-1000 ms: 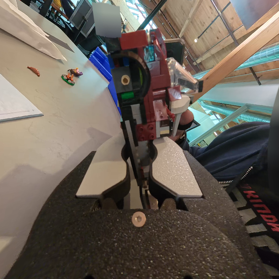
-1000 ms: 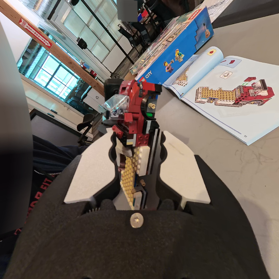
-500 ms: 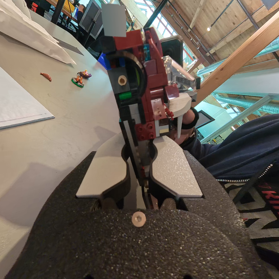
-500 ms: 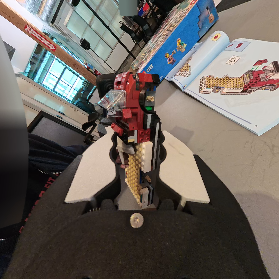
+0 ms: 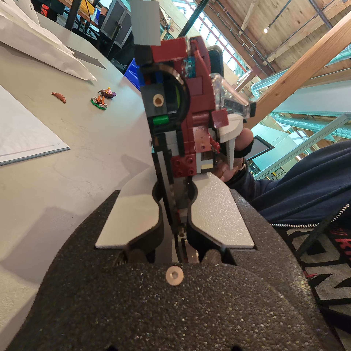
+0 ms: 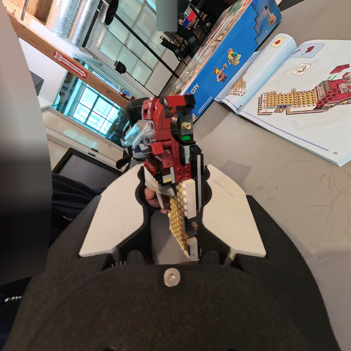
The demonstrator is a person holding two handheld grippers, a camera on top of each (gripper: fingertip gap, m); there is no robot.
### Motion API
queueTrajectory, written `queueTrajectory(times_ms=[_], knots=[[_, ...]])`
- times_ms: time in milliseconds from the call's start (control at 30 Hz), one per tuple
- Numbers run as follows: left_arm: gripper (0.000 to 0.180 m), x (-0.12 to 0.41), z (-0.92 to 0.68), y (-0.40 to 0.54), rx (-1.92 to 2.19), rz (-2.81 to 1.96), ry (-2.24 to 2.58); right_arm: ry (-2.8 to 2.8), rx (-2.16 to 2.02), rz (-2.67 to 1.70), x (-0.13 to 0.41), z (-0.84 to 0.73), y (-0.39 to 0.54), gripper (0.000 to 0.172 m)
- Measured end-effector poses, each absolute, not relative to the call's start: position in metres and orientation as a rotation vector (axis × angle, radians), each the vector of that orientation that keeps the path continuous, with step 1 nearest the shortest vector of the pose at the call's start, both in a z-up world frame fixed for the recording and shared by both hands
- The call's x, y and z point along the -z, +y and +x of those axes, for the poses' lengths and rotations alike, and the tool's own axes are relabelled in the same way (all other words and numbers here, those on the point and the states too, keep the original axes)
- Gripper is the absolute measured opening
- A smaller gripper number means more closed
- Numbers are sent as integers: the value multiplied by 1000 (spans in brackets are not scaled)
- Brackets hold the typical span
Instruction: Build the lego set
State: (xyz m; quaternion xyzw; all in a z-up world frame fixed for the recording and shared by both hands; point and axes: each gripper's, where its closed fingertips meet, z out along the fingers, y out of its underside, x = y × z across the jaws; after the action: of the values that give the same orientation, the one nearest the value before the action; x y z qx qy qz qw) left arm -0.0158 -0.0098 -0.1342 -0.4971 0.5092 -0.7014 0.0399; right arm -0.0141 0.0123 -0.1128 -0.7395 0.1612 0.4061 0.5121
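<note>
Since a second ago both views tilt a little and the right jaws widen slightly; the brick truck (image 5: 176, 117) stays held up off the counter (image 5: 79, 144). Left gripper (image 5: 175, 187) is clenched on the truck's thin dark underside edge. Right gripper (image 6: 173, 182) stands wider around the tan studded bed; whether its pads press, cannot tell. Risk: narrow grip on a stud-joined build, so a twist could pop hard, glossy bricks loose, the clear windshield first. Small loose pieces (image 5: 98, 99) and the open booklet (image 6: 296, 91) lie on the matte grey counter.
</note>
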Motion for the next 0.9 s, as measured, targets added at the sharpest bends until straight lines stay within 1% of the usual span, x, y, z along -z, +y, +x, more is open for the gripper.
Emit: queueTrajectory(times_ms=[600, 900], knots=[[23, 136, -17, -16, 2073, -1474, 1629, 332, -954, -1792, 118, -19, 10, 58], [24, 139, -18, -17, 2027, -1463, 1658, 361, -1033, -1779, 121, -19, 8, 58]])
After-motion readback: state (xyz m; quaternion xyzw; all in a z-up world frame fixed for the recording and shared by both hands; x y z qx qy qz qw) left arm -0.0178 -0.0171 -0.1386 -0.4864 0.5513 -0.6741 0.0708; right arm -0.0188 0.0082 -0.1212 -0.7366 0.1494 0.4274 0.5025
